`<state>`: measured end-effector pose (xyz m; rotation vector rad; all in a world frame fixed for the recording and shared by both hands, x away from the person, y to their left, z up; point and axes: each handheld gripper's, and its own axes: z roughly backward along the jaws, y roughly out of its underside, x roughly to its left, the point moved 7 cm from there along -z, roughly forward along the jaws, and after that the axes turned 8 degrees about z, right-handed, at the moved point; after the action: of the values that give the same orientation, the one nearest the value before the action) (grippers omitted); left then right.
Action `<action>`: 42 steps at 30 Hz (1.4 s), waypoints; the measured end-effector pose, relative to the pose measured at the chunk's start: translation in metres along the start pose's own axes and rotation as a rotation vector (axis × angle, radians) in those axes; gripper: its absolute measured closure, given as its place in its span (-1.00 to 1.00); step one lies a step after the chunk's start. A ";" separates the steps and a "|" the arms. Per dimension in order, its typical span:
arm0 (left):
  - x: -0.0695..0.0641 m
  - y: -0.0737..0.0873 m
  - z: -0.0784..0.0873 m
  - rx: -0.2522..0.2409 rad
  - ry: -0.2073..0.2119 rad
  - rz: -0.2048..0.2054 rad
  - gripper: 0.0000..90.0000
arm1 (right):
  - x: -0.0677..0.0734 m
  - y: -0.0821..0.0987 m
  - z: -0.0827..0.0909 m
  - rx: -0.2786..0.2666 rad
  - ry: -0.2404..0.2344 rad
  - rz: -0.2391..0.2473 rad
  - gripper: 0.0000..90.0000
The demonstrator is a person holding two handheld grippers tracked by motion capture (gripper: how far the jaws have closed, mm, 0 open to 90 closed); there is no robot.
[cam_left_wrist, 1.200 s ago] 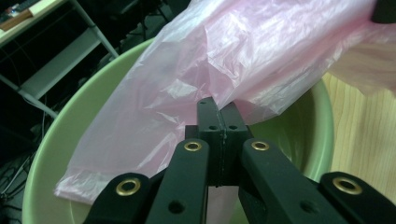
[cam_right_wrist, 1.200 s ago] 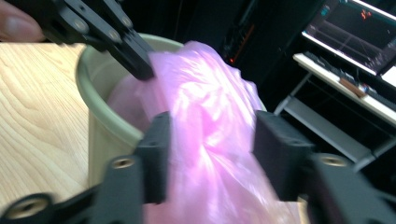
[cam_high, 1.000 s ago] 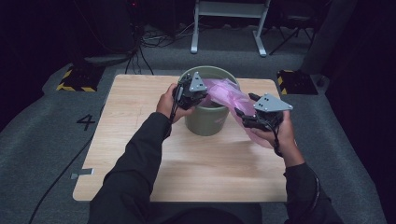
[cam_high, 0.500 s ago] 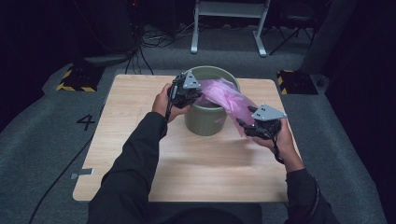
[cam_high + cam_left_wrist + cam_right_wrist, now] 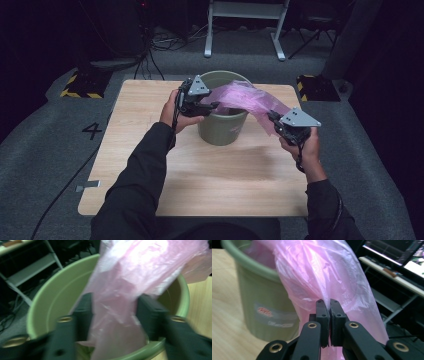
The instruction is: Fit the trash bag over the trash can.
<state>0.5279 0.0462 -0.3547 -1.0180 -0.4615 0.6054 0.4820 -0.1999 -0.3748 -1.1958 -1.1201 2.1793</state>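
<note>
A green bucket (image 5: 222, 127) stands in the middle of the wooden table (image 5: 150, 130). A thin pink plastic bag (image 5: 245, 97) stretches over the bucket's mouth from one gripper to the other. My left gripper (image 5: 212, 106) is at the bucket's left rim (image 5: 50, 297). Its jaws have just been opening and stand apart, with the bag (image 5: 130, 277) hanging loosely between them. My right gripper (image 5: 272, 117) is to the right of the bucket (image 5: 254, 297), a little below its rim. This gripper (image 5: 326, 301) is shut on a fold of the bag (image 5: 319, 270).
The bucket takes up the table's centre, and bare wood lies in front of it and to both sides. Beyond the far edge are a dark floor with cables (image 5: 155, 45), a metal stand (image 5: 245, 30) and yellow-black striped blocks (image 5: 80, 85).
My right gripper has sunk and shifted right, drawing the bag out past the bucket's right rim, and its jaws have closed on the bag. The left gripper stayed at the left rim.
</note>
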 end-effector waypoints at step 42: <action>-0.019 -0.012 -0.015 0.042 -0.057 -0.114 1.00 | 0.008 -0.050 0.005 -0.063 -0.072 0.019 0.27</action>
<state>0.5263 0.0193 -0.3523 -0.9302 -0.5514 0.5409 0.4725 -0.1671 -0.3368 -1.1670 -1.2201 2.2332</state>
